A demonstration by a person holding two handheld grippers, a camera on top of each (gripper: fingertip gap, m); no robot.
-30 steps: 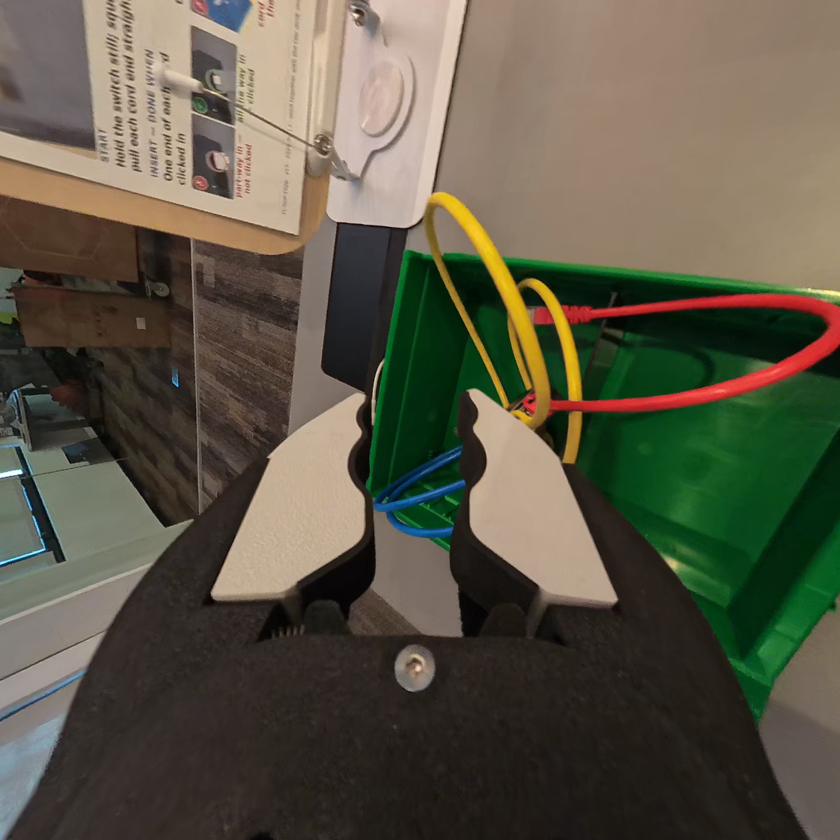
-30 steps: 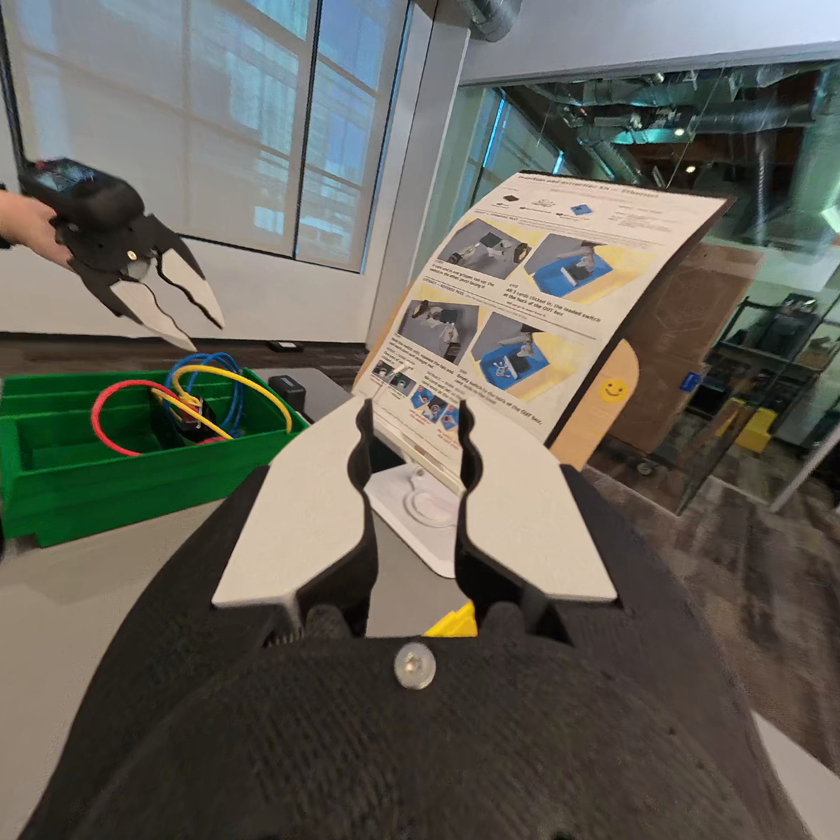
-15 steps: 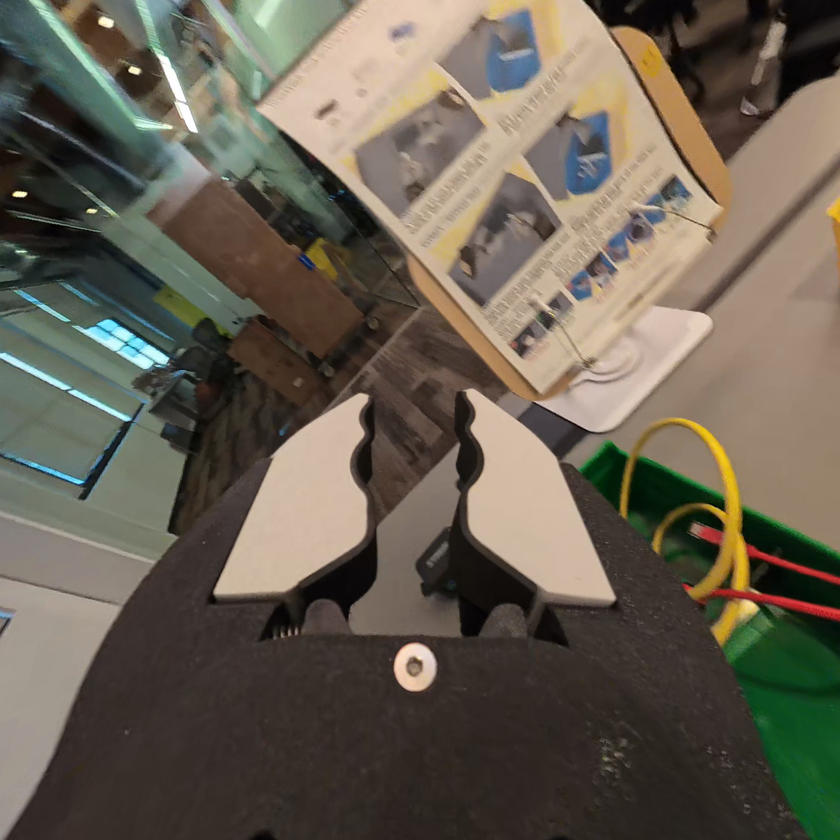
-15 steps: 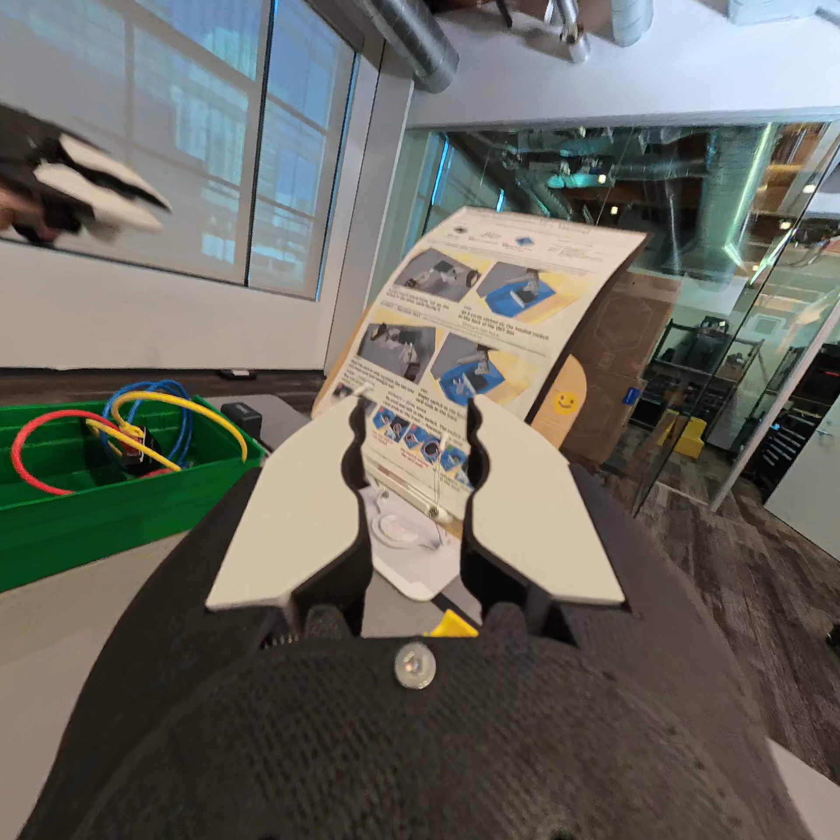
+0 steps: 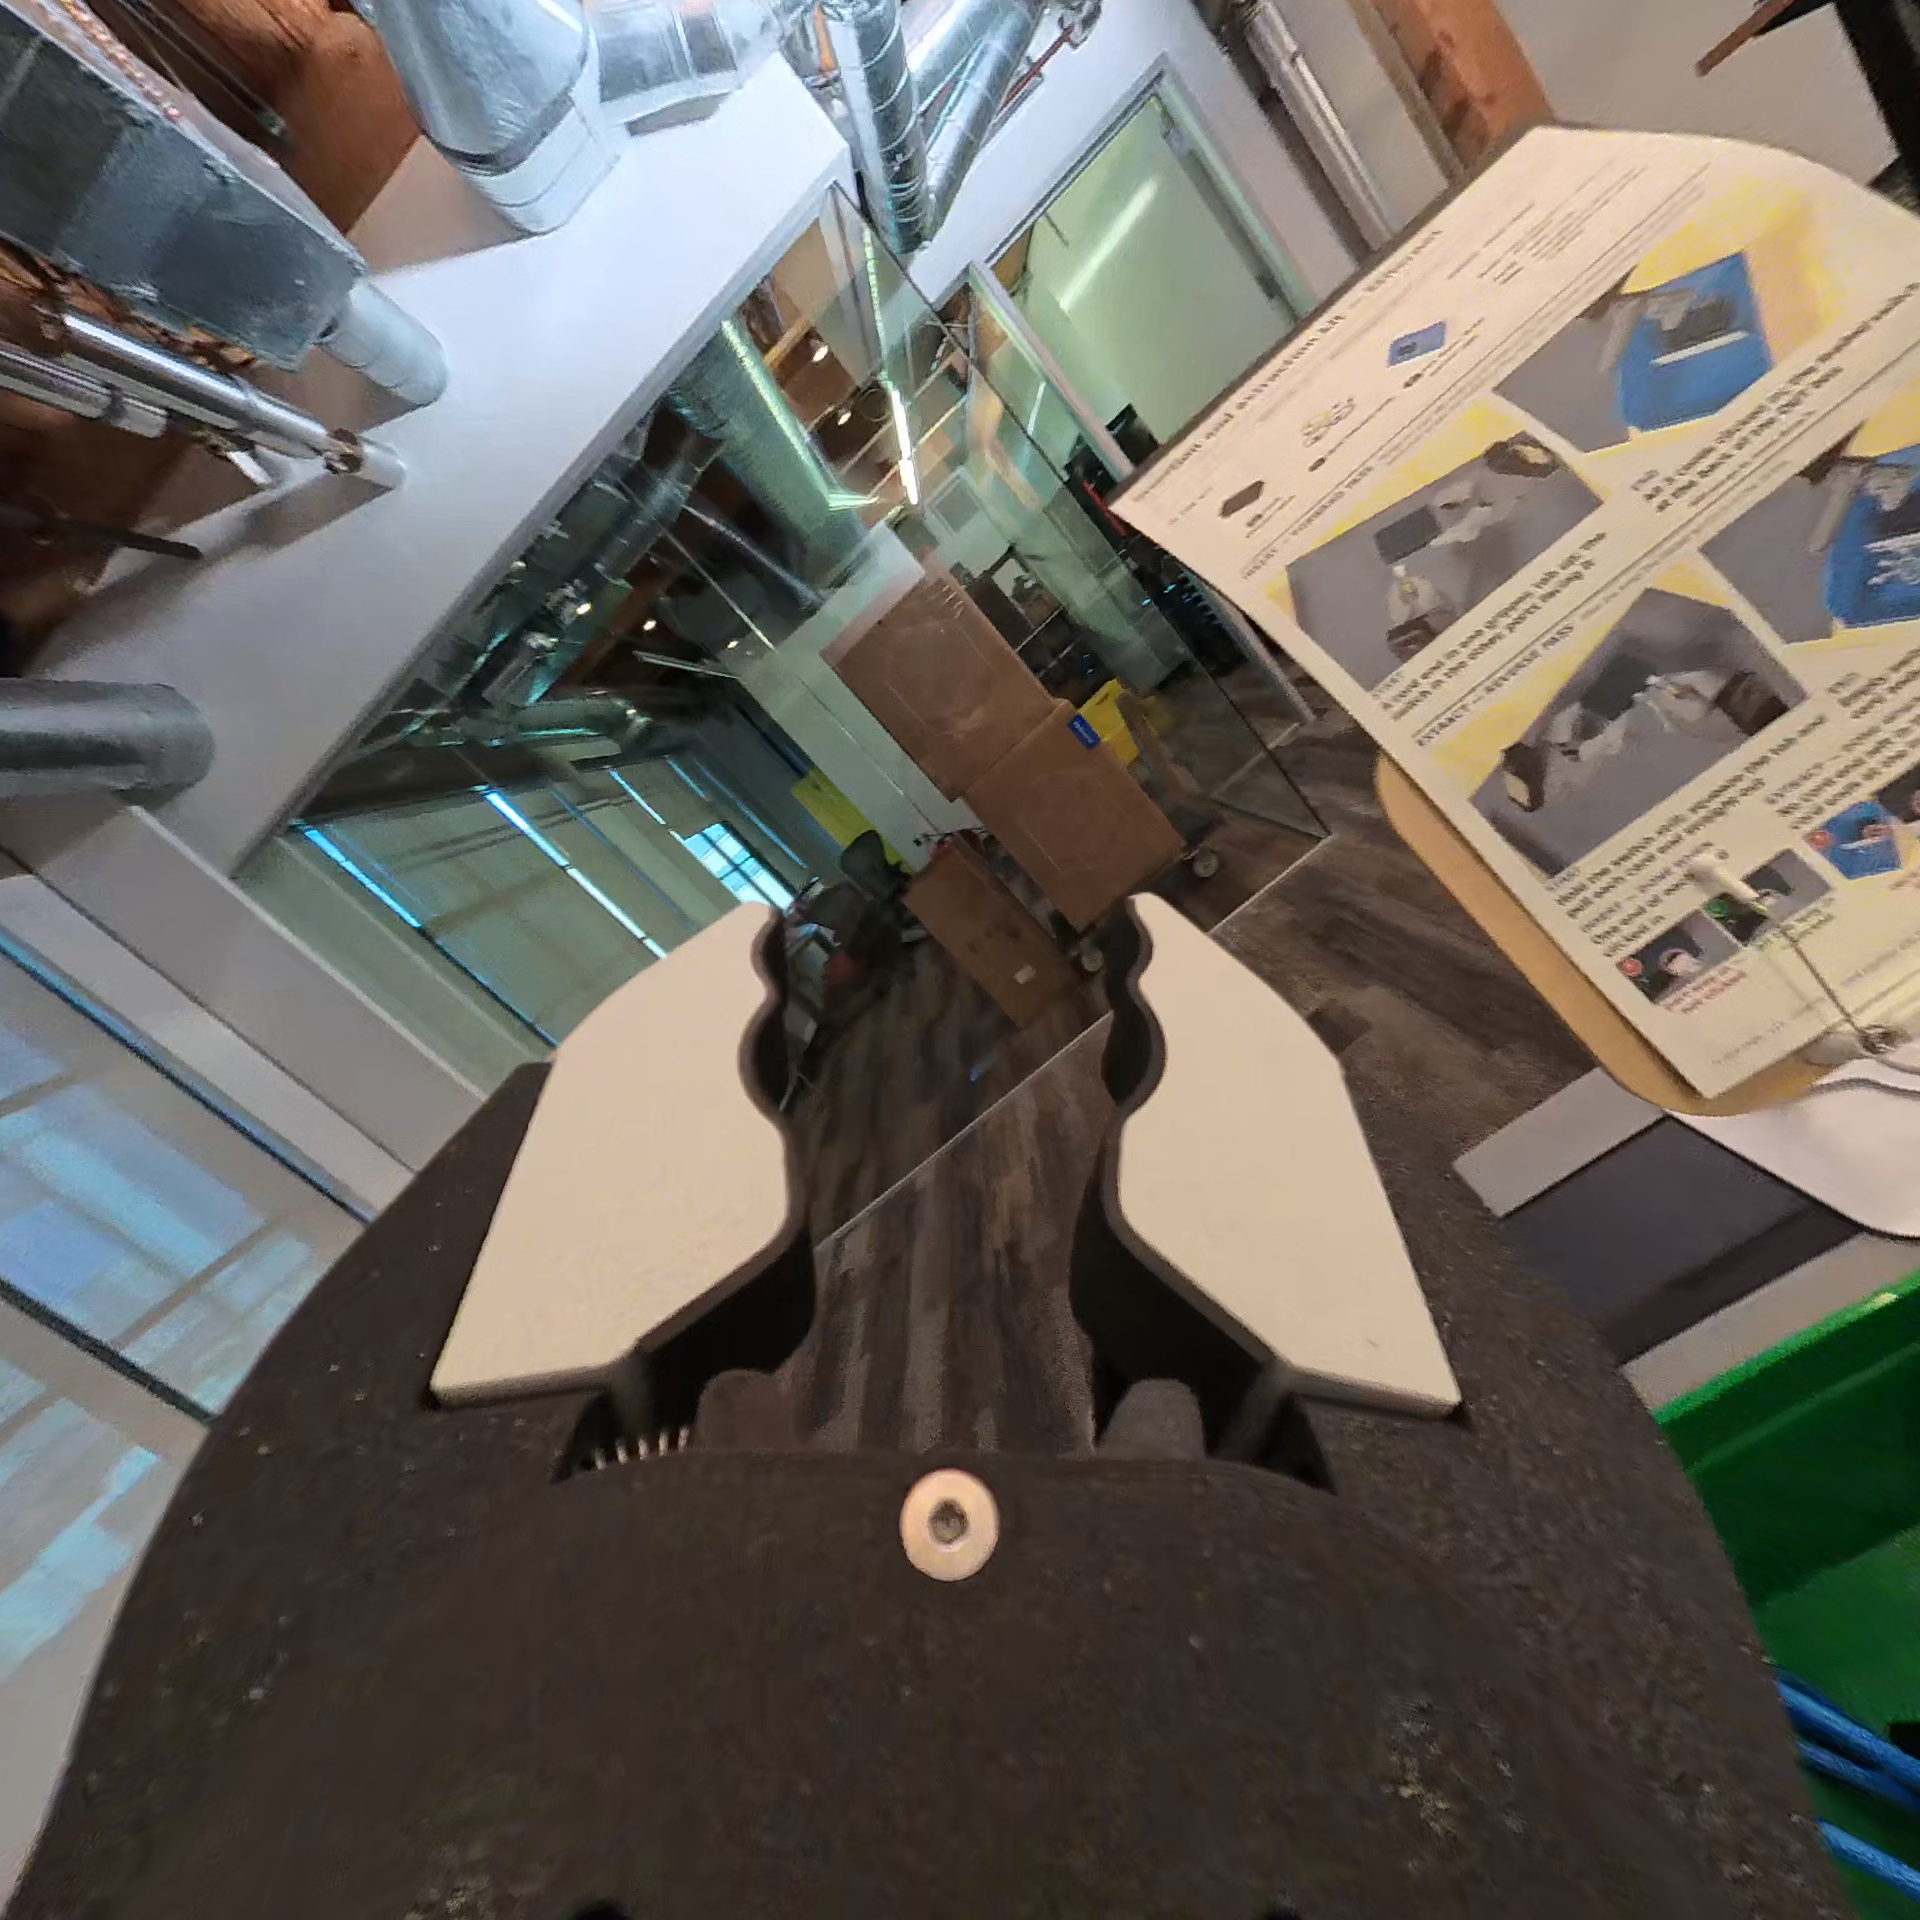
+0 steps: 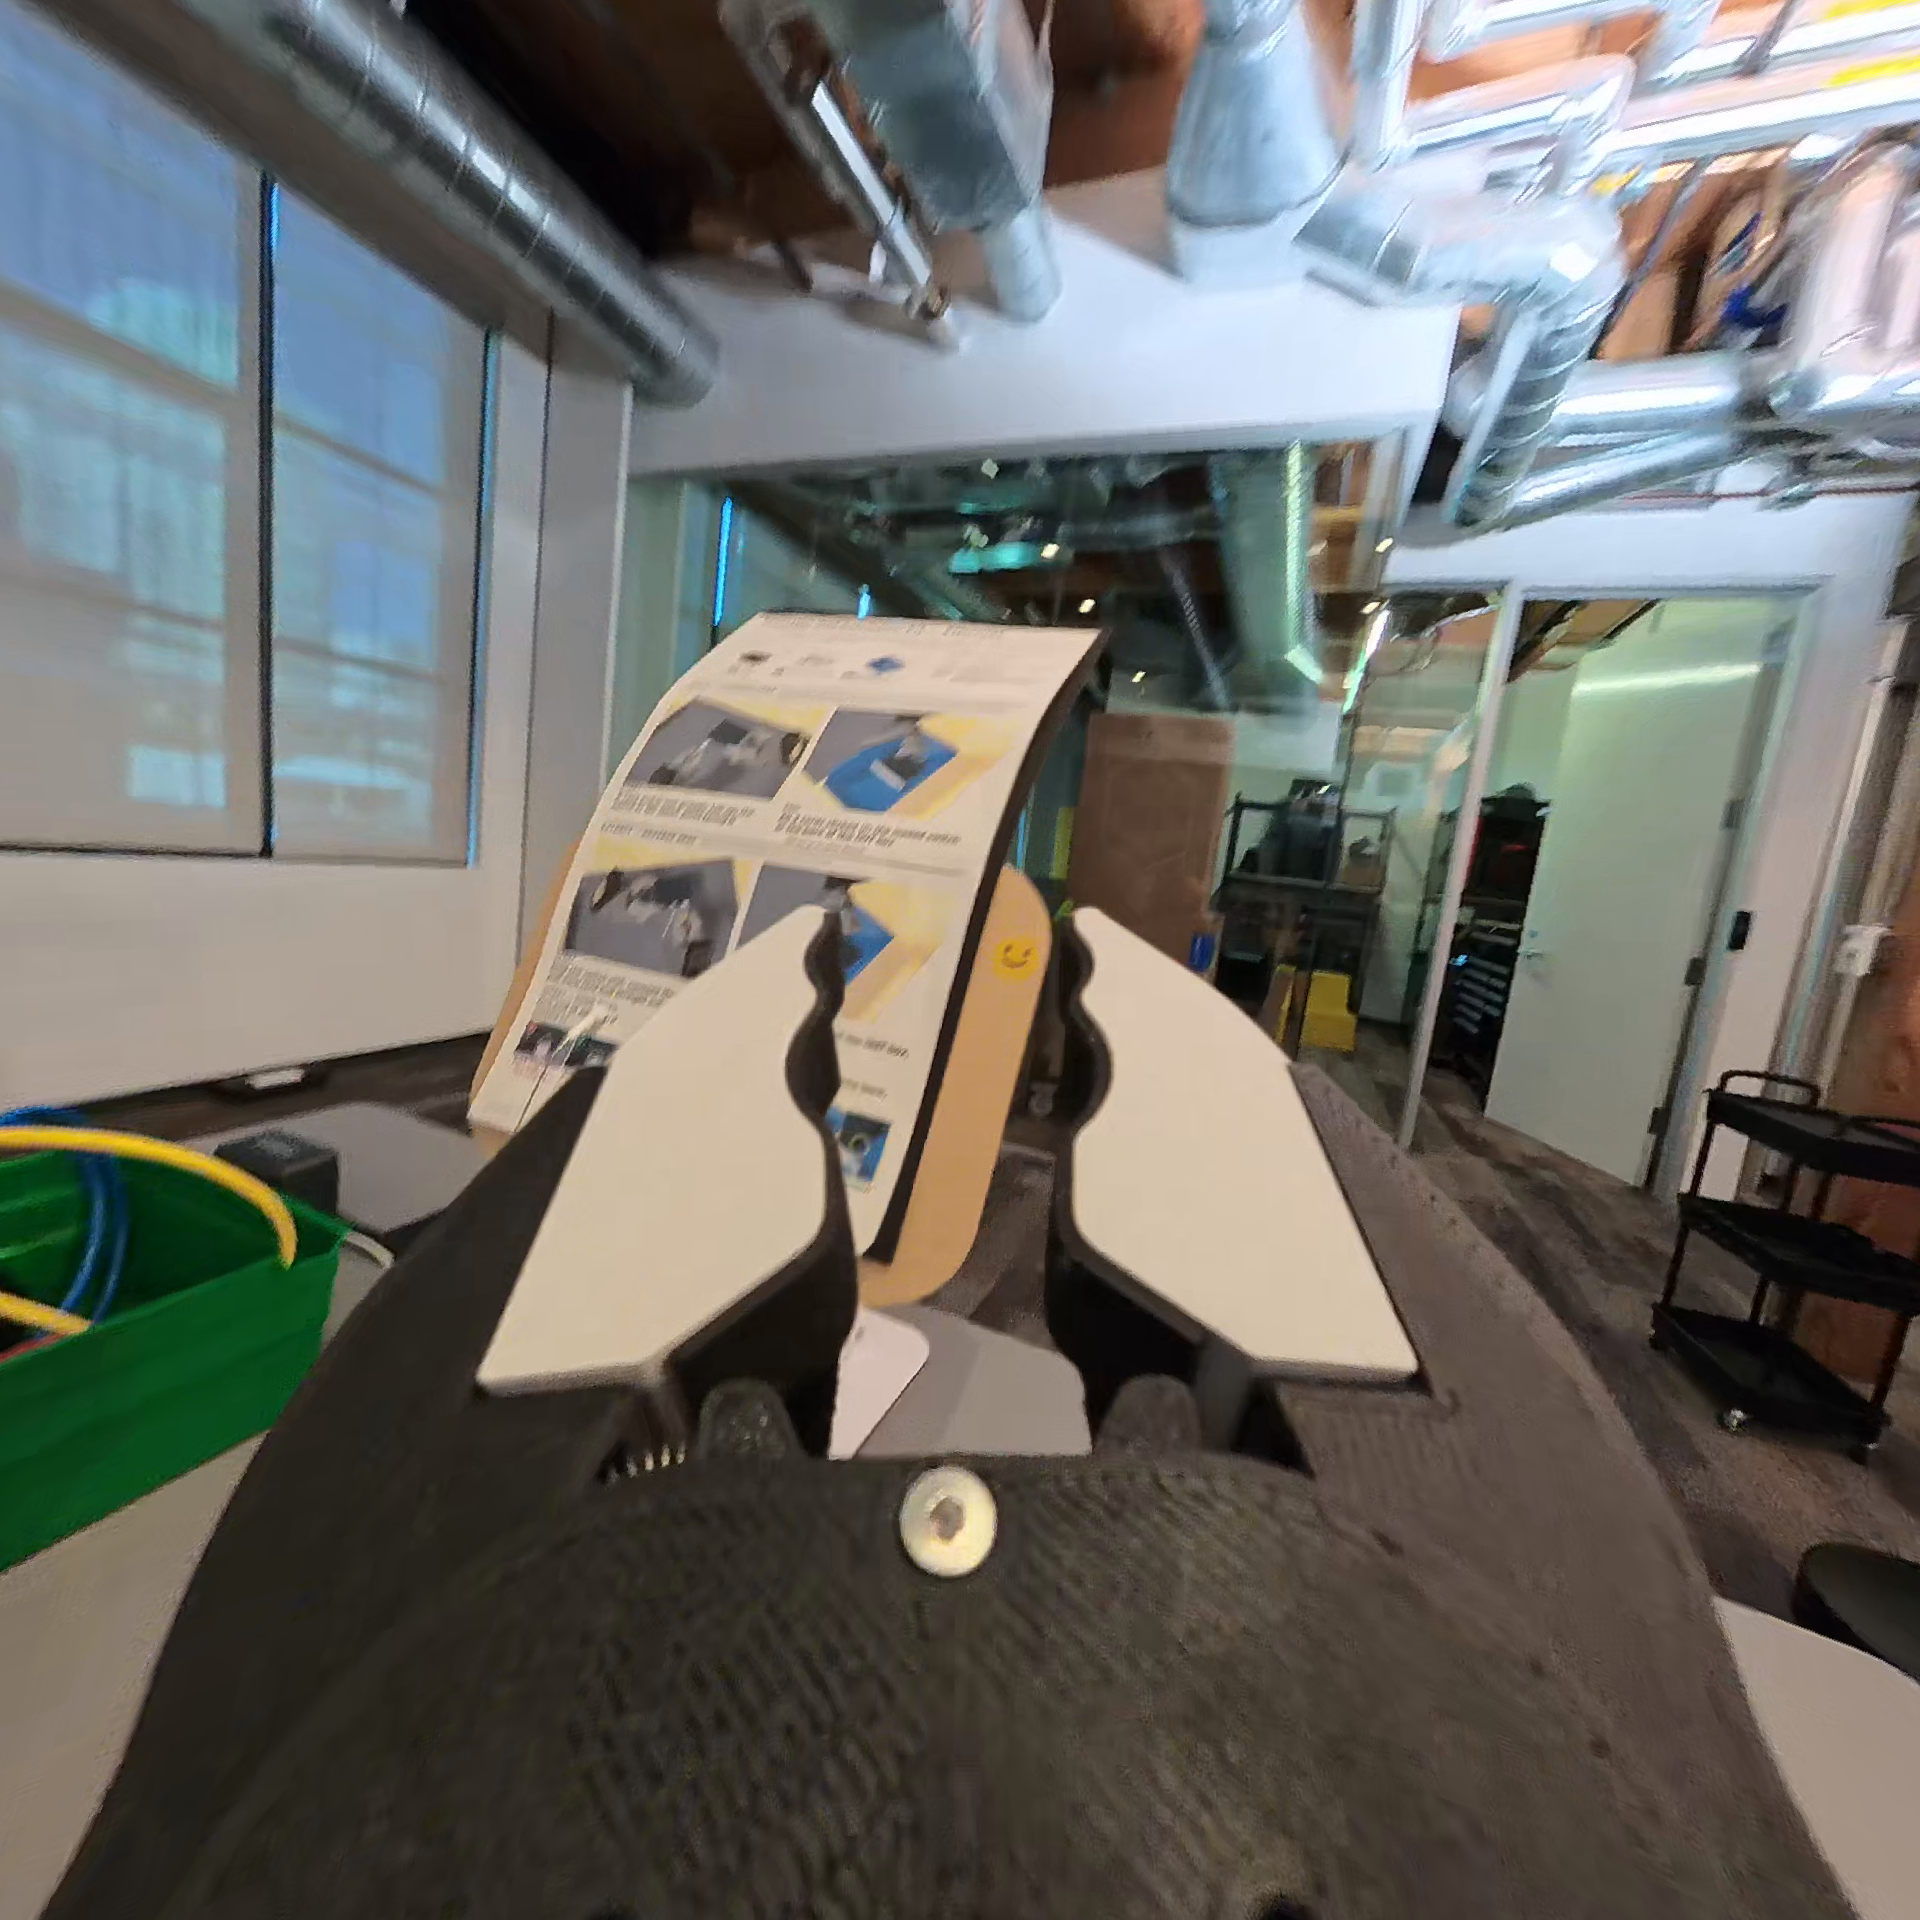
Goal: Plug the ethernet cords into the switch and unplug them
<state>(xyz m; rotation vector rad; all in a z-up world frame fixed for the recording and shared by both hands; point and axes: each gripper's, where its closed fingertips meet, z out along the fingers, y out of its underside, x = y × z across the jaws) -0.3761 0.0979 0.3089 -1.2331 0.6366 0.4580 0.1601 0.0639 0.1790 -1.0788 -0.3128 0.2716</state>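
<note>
Grippers both raised off the worktop — left gripper (image 5: 945,971) rolled sideways, right gripper (image 6: 940,961) level — jaws parted, holding nothing.

instruction sheet on stand (image 6: 790,862), ceiling ducts (image 6: 935,114), black cart (image 6: 1787,1247)

Left gripper (image 5: 945,935): raised, rolled sideways, jaws parted, nothing between them.
Right gripper (image 6: 945,925): tipped upward, centre frame, jaws apart and empty.

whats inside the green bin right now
In the right wrist view the green bin holds yellow and blue ethernet cords. Its wall and the frame edge hide the rest, so no switch shows.
</note>
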